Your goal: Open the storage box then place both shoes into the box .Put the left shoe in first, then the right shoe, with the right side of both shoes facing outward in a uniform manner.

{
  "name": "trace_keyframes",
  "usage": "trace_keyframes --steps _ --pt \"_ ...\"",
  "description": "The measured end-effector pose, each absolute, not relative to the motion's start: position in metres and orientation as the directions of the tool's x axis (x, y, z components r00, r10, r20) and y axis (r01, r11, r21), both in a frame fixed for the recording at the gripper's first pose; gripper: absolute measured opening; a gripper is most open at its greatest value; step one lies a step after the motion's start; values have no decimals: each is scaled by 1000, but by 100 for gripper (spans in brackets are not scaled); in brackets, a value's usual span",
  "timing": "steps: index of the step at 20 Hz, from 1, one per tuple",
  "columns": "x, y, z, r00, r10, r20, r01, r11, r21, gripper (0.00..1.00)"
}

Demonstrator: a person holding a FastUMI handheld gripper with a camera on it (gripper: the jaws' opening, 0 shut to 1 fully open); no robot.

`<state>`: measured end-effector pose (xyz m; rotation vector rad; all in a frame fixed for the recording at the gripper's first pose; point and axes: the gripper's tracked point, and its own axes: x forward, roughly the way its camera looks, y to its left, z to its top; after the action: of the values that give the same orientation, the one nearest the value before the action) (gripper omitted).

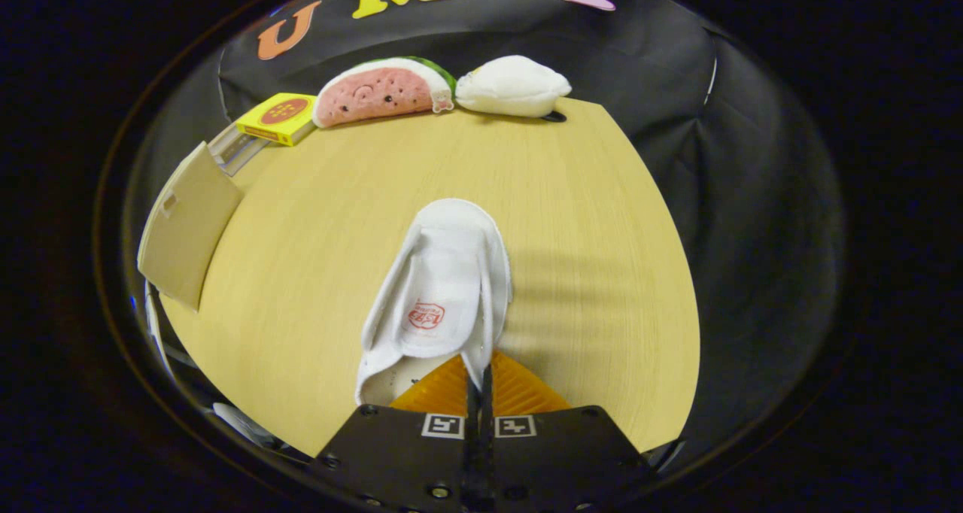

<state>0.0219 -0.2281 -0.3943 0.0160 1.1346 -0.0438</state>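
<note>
Slipper [440, 295] hangs pinched by its edge, the tongs [478, 381] closed tight on it above the wooden table [587, 220]. Far back sit a watermelon plush [380, 92], white plush [513, 86] and yellow box [277, 117]; a beige flap [188, 227] stands leftward.

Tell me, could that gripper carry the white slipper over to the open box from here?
Probably yes: the gripper is shut on the white fabric slipper's edge, and bare wooden table lies toward the storage box's beige lid.

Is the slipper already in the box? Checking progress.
No: the slipper is pinched by the shut gripper over the table.
</note>
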Motion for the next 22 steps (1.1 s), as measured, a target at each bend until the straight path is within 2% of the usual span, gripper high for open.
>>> trace_keyframes --steps 7,15,22 --pt "21 -200 -368 402 119 -908 221 950 222 0" --pt "7 -139 -342 419 175 -891 234 927 292 0" --pt "4 -53 -303 446 256 -857 247 886 393 0"
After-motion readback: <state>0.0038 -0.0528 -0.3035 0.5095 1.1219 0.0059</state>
